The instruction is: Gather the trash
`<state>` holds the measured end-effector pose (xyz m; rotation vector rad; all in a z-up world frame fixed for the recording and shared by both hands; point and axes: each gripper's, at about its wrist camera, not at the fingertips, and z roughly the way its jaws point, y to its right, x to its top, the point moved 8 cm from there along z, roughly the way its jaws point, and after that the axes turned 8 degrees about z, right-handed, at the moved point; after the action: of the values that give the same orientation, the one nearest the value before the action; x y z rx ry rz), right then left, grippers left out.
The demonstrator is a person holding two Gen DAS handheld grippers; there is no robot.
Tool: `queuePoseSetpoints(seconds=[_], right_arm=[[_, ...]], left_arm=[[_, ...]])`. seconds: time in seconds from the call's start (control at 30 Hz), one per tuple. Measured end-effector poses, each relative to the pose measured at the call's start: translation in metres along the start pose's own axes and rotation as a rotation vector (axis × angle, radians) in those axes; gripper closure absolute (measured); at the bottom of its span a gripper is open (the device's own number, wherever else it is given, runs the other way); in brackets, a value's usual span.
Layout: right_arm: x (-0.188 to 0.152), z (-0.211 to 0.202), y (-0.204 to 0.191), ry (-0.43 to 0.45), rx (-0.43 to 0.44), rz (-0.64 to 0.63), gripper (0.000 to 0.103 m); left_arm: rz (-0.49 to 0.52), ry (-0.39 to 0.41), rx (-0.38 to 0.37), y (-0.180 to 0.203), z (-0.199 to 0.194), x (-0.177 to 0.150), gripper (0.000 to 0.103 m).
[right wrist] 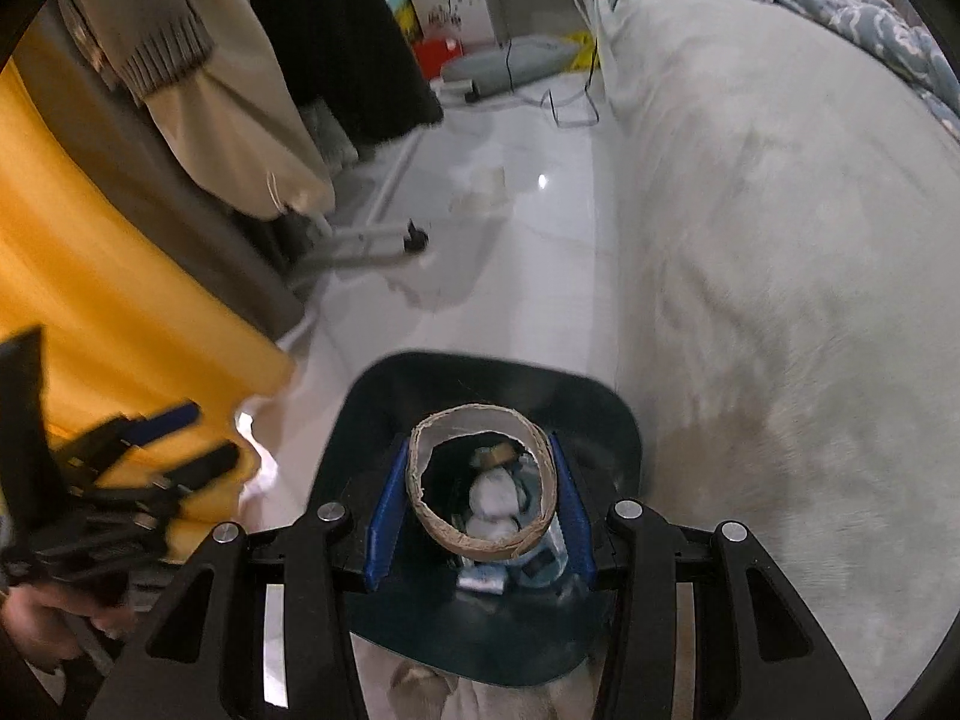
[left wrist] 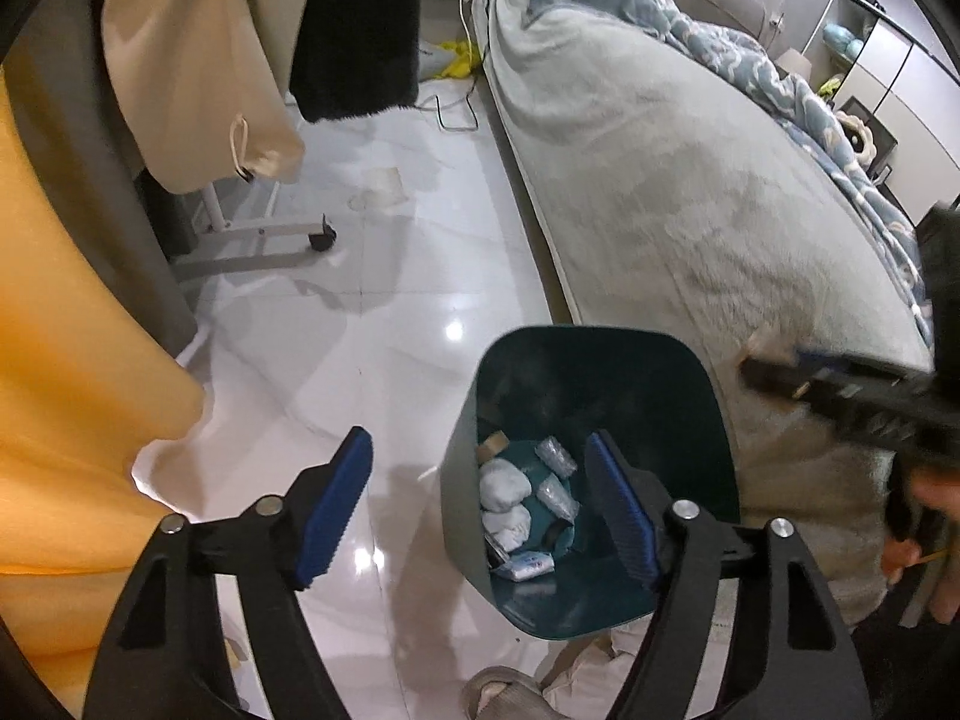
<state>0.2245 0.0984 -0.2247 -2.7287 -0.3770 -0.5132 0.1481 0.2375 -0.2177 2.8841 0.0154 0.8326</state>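
A dark teal trash bin [left wrist: 510, 360] stands on the white floor beside the bed; it holds several crumpled tissues [left wrist: 504, 483] and wrappers. My left gripper [left wrist: 480, 510] is open and empty, just above and to the left of the bin. My right gripper [right wrist: 480, 507] is shut on a cardboard tube [right wrist: 480, 546], squeezed oval, directly over the bin [right wrist: 384, 396]. In the left wrist view the right gripper [left wrist: 840, 390] shows blurred at the right with a bit of the tube [left wrist: 768, 348]. In the right wrist view the left gripper [right wrist: 150, 450] is blurred at the left.
A bed with a pale grey blanket [left wrist: 690, 192] runs along the right. A clothes rack on wheels [left wrist: 318, 237] with hanging garments and a yellow curtain [left wrist: 72, 360] fill the left. Paper scraps [left wrist: 378, 189] and cables [left wrist: 456, 114] lie on the floor beyond. Slippers [left wrist: 498, 690] lie by the bin.
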Motion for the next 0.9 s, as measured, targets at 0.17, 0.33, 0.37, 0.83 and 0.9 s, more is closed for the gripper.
queuePoseSetpoints(seconds=[0.17, 0.33, 0.37, 0.83, 0.9], right_arm=[[-0.015, 0.029, 0.002, -0.080, -0.040, -0.018, 0.057], [-0.027, 0.049, -0.001, -0.134, -0.070, -0.061, 0.056], [-0.030, 0.051, 0.000, -0.144, -0.075, -0.067, 0.056], [-0.036, 0.041, 0.003, -0.131, -0.047, -0.045, 0.036], [-0.033, 0.028, 0.002, -0.099, -0.042, -0.059, 0.034]], left_arm=[[-0.011, 0.058, 0.000, -0.003, -0.016, 0.009, 0.037], [0.008, 0.131, -0.006, 0.005, -0.036, 0.022, 0.037], [0.004, 0.153, -0.012, 0.007, -0.042, 0.026, 0.037], [0.022, 0.279, 0.077, 0.022, -0.097, 0.034, 0.032], [0.036, 0.298, 0.094, 0.027, -0.104, 0.035, 0.029]])
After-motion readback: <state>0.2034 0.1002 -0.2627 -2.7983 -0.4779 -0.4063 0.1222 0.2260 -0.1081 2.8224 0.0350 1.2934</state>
